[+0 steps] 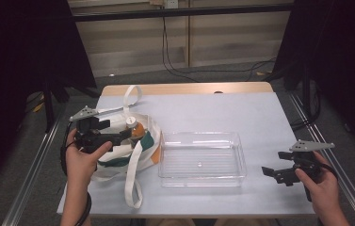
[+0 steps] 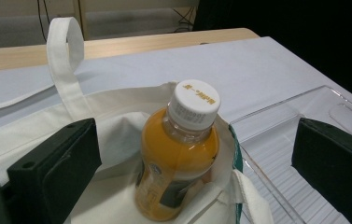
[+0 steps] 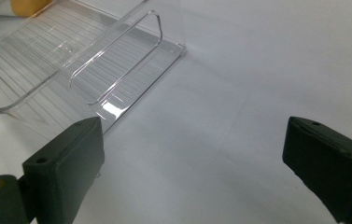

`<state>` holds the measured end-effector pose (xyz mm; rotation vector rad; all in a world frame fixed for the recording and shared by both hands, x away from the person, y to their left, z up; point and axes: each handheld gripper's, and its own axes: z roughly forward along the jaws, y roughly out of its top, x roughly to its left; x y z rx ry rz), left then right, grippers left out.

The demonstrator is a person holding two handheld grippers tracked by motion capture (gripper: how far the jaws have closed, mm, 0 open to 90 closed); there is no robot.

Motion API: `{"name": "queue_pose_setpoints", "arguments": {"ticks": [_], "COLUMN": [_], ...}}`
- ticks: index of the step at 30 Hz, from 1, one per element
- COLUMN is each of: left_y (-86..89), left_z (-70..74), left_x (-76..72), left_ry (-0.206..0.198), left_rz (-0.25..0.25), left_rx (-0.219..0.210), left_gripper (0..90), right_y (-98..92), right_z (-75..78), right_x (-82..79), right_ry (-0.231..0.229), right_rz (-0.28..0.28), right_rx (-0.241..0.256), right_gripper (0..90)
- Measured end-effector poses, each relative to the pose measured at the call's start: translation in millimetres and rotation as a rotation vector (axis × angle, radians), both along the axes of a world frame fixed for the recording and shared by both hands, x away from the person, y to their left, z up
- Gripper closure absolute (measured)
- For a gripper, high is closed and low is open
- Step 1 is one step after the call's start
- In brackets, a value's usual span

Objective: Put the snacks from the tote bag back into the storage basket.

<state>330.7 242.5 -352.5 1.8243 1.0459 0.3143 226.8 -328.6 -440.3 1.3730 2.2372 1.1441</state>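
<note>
Around the bottle [image 2: 179,149], wide-open left tool [image 2: 197,163].

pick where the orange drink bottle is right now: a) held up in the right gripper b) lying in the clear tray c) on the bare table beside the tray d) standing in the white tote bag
d: the orange drink bottle stands upright inside the white tote bag, between the open jaws of the left gripper, while the clear tray holds nothing.

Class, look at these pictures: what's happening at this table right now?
A person holds a hand-held gripper in each hand. The left hand-held gripper is open, its jaws either side of an orange drink bottle standing in a white tote bag, not yet gripping it. The right hand-held gripper is open too, beside an empty clear plastic tray on the table.
</note>
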Motion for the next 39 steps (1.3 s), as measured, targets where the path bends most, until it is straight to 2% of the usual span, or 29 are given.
{"name": "queue_pose_setpoints", "arguments": {"ticks": [3, 4, 7, 12, 14, 16, 17, 19, 20, 22, 23, 25, 31, 34, 39], "left_y": [0.0, -0.6, -1.9, -0.2, 0.5, 1.2, 0.9, -1.1, -2.4, -5.9, -7.1, -9.3, -13.4, -15.4, -20.6], "left_z": [-1.2, -1.6, -2.5, -2.4, -1.2, 0.8, 1.9, 3.3, 3.8, 5.0, 6.1, 7.3, 7.1, 7.9, 10.5], "left_x": [0.7, 1.6, 2.1, 2.5, 2.0, 1.2, 0.8, 1.1, 1.5, 2.5, 3.3, 4.7, 11.1, 14.1, 20.7], "left_ry": [0.01, 0.017, 0.022, 0.026, 0.015, 0.01, 0.009, 0.003, 0.007, 0.009, 0.008, 0.006, 0.034, 0.05, 0.078], "left_rz": [0.007, 0.014, 0.019, 0.02, 0.031, 0.016, 0.017, 0.013, 0.001, -0.028, -0.028, -0.032, -0.064, -0.062, -0.066], "left_rx": [-0.012, 0.001, 0.001, 0.028, 0.031, 0.038, 0.044, 0.051, 0.049, 0.051, 0.067, 0.062, 0.122, 0.122, 0.173], "left_gripper": [0.7, 0.6, 0.6, 1.8, 4.5, 10.3, 10.3, 17.5, 17.5, 24.7, 24.7, 26.7, 32.8, 35.1, 35.8], "right_y": [0.8, 0.8, 1.1, 0.6, 1.3, 1.1, 1.1, -0.1, -0.1, -2.0, -2.0, -3.1, -2.9, -3.2, -3.5], "right_z": [0.1, 0.1, 0.0, -0.3, -0.3, -0.1, -0.1, 0.2, 0.2, 0.2, 0.2, 0.0, -0.2, -0.3, 0.2], "right_x": [0.8, 1.1, 1.2, 1.7, 1.2, 1.1, 1.1, 0.9, 0.9, 0.8, 0.8, 0.7, 1.1, 1.2, 1.1], "right_ry": [0.0, 0.0, 0.001, 0.0, 0.005, 0.002, 0.002, 0.001, 0.001, 0.002, 0.002, 0.003, 0.003, 0.007, 0.006], "right_rz": [0.002, 0.005, 0.009, 0.006, 0.009, 0.006, 0.006, 0.002, 0.002, -0.006, -0.006, -0.01, -0.01, -0.009, -0.008], "right_rx": [0.0, -0.002, -0.003, -0.003, -0.004, -0.003, -0.003, 0.003, 0.003, 0.007, 0.007, 0.008, 0.009, 0.009, 0.008], "right_gripper": [5.1, 5.1, 5.1, 5.1, 5.1, 5.0, 5.0, 5.0, 5.0, 5.1, 5.1, 5.1, 5.1, 5.1, 5.1]}}
